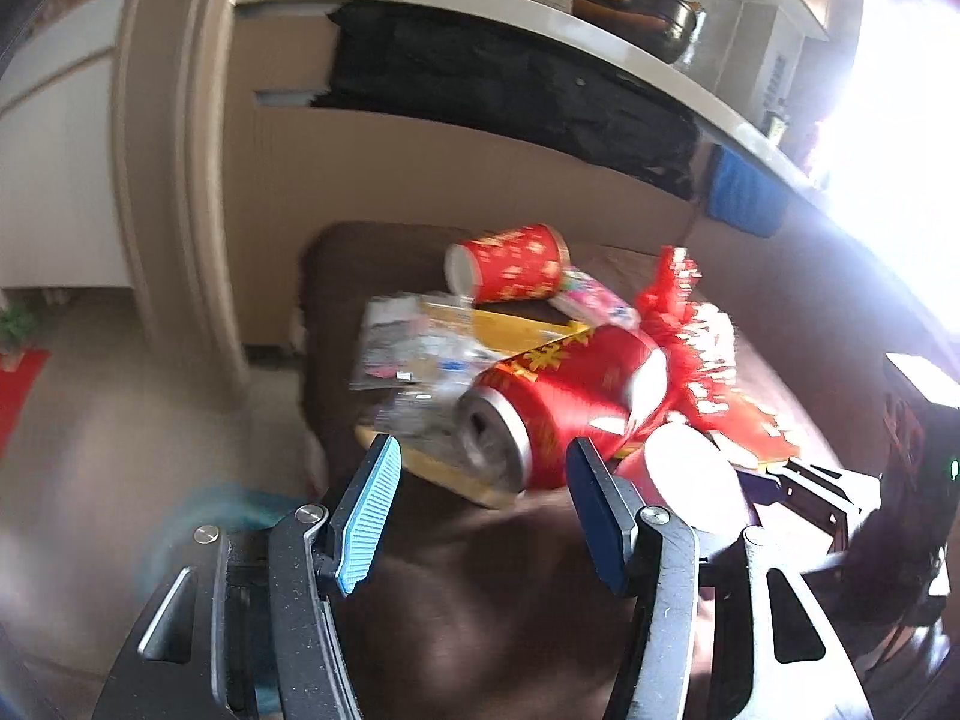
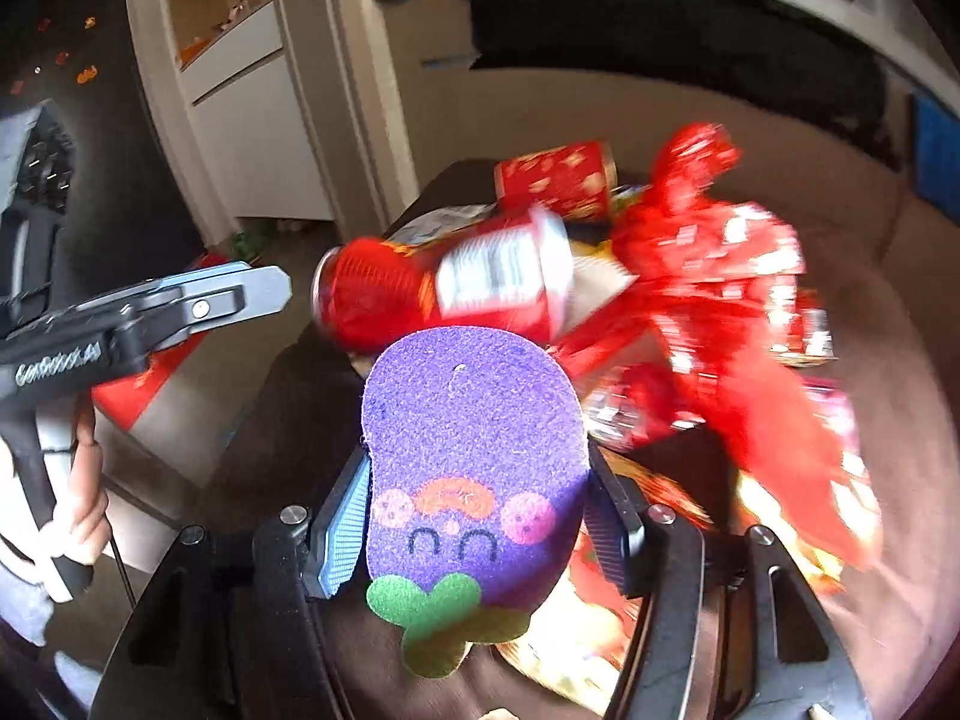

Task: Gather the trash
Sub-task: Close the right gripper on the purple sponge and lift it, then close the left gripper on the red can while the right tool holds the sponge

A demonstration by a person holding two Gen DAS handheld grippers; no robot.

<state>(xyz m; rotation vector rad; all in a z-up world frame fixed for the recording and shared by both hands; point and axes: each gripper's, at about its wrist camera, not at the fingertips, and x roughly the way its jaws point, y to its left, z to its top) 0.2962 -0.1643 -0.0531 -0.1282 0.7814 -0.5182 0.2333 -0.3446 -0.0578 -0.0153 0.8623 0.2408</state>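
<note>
A red drink can [image 1: 540, 414] lies on its side on a heap of wrappers, its grey end towards me. My left gripper [image 1: 486, 456] is open, its blue-padded fingertips just short of that end and apart from it. Behind the can lies a red paper cup [image 1: 510, 264]; to the right is a crumpled red plastic bag [image 1: 696, 324]. My right gripper [image 2: 477, 456] is shut on a purple eggplant-shaped sponge [image 2: 474, 420], held upright over the heap. In the right wrist view the can [image 2: 420, 294] lies just past the left gripper [image 2: 258, 288].
The heap rests on a yellow flat box [image 1: 468, 480] on a brown cushioned surface [image 1: 480, 588]. A white counter [image 1: 600, 42] with black pots runs above, with dark cloth [image 1: 510, 84] hanging under it. A hand [image 2: 84, 480] grips the left tool's handle.
</note>
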